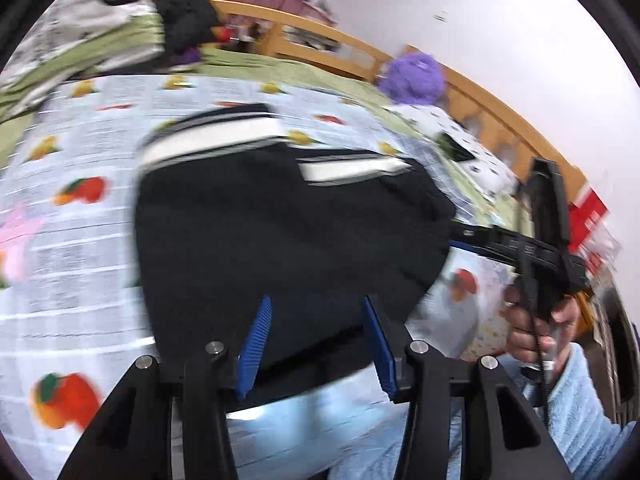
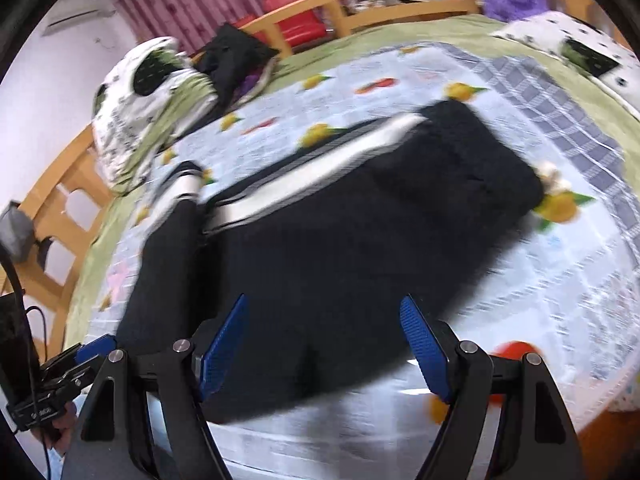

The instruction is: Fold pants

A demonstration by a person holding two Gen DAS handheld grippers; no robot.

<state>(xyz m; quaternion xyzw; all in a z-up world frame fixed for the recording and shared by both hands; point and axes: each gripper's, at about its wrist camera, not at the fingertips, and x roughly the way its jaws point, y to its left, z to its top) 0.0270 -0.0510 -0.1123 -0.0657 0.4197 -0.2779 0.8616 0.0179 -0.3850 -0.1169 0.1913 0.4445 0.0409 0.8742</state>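
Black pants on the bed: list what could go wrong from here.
1. Both the left gripper and the right gripper are open and hold nothing, so the folded pants may spring open.
2. The frames are motion-blurred; a fast grab could snag the fruit-print sheet too.

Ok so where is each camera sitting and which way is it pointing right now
Left wrist: on the left gripper, looking across black white-striped pants on the fruit-print sheet; right hand holding the right gripper shows.
Right wrist: on the right gripper, facing the pants; left gripper at lower left.
Shared: pants, sheet, purple plush toy.
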